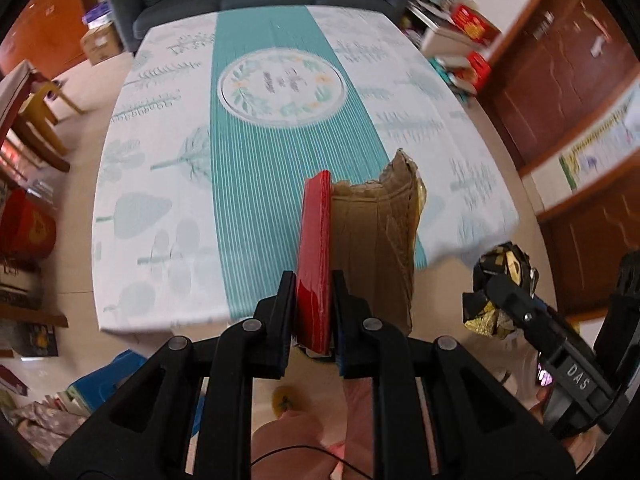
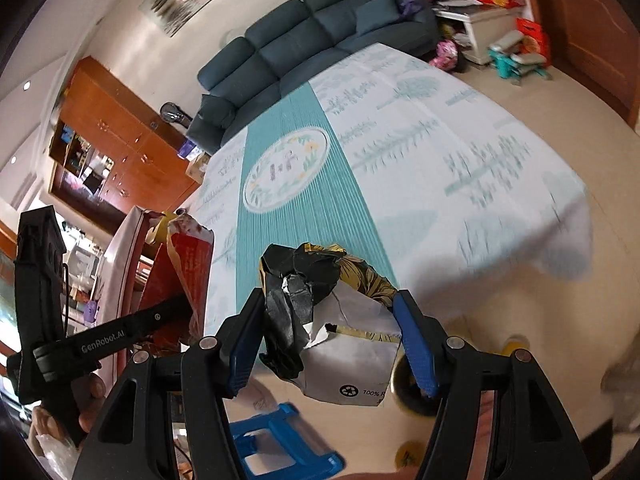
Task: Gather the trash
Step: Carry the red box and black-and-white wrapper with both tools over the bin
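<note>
While both our grippers are loaded, the collecting looks largely done and the disposal is what we still owe; nearest us, the left gripper (image 1: 313,312) is clamped narrow on a flat red pack (image 1: 314,256), held on edge between the pads, with a torn brown card (image 1: 376,248) standing against its right side; whether the card is pinched too or only attached to the pack we cannot tell; both pieces hang at the near edge of the table (image 1: 160,184) rather than lying on it. Beside it, the right gripper (image 2: 328,332) is closed on a crumpled wad (image 2: 320,292) of black, gold and white paper, its jaws standing fairly wide because the wad is bulky; the blue pads press it on both sides, and a white flap with a recycling mark hangs below; it too is off the cloth, over the floor just short of the table. Farther out, the tablecloth shows only its printed leaves and round motif; we see no scraps on it in either view, though motion blur softens the far corners. Beyond the table stands the sofa (image 2: 304,36); no bin shows in either view, so we judge that carrying both loads to one and releasing them remains.
</note>
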The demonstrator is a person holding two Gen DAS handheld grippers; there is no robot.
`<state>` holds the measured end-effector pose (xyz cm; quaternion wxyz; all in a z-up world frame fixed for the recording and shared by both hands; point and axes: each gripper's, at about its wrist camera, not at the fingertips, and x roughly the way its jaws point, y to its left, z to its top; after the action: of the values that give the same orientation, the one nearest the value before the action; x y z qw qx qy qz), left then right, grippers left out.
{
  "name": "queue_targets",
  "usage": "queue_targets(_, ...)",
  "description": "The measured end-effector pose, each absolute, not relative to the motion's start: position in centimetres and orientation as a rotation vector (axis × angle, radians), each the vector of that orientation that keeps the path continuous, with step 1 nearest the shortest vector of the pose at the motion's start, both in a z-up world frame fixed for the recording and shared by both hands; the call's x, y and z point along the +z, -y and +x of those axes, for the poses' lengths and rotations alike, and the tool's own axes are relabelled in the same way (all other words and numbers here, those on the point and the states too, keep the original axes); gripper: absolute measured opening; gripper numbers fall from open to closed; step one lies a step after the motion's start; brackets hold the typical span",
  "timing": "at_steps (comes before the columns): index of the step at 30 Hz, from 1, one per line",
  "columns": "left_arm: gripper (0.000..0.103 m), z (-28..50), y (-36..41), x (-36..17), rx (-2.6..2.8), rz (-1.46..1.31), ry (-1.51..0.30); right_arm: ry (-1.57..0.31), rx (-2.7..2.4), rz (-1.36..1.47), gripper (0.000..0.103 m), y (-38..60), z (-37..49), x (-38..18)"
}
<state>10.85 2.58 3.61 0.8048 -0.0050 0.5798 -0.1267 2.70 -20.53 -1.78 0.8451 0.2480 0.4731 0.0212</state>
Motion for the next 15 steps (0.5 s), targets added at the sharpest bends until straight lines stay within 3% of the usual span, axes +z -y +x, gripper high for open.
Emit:
queue_targets(7,0.014,5.6,-1.9,2.9,-0.316,0.086,-1.254,-1.046,0.023,0.511,0.063,19.8,-1.9,-2.3)
queue_targets(15,0.014,2.1,-0.4,-1.9,-0.288,0.149,-1.319,-1.147,0.018,0.521,0.064,19.8,-4.6,-7.5)
